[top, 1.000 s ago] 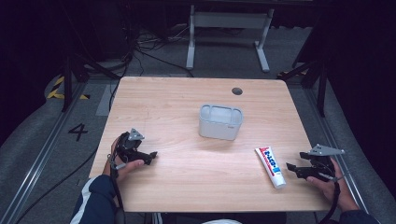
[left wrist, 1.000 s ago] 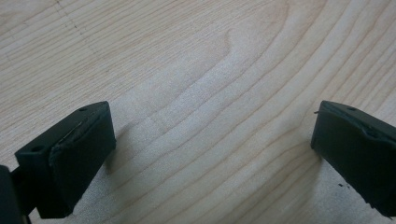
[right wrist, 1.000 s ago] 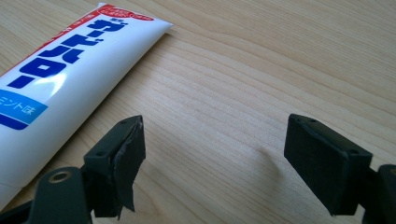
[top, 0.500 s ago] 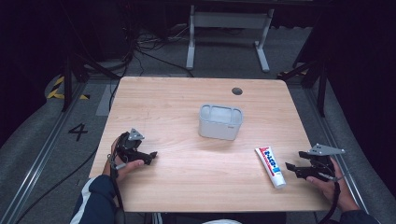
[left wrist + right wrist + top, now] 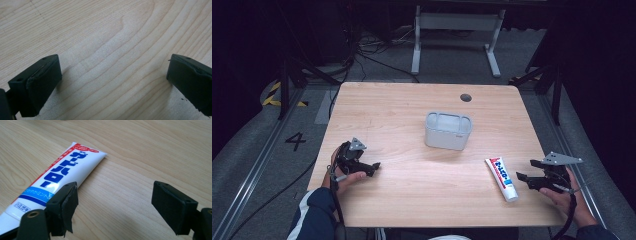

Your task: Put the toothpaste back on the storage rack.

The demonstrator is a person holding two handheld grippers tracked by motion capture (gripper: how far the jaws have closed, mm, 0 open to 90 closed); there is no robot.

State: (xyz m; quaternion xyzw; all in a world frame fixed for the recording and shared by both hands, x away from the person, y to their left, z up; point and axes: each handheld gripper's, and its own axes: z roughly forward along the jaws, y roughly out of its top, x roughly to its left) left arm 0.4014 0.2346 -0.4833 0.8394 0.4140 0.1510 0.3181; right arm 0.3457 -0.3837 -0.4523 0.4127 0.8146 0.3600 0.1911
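A white toothpaste tube (image 5: 502,178) with red and blue print lies flat on the wooden table (image 5: 402,105) at the front right. My right gripper (image 5: 523,171) rests just right of it, open, jaws pointing toward the tube. In the right gripper view the tube (image 5: 60,180) lies just outside the left jaw, and only bare wood lies between the jaws of my right gripper (image 5: 117,205). My left gripper (image 5: 373,168) sits at the front left, held by a hand, open. Its own view shows my left gripper (image 5: 112,82) with wide jaws over bare wood.
A grey rectangular container (image 5: 448,130) stands upright in the middle of the table. A dark round hole (image 5: 466,97) marks the far right part of the tabletop. A white metal stand (image 5: 457,30) and cables lie on the floor beyond the table.
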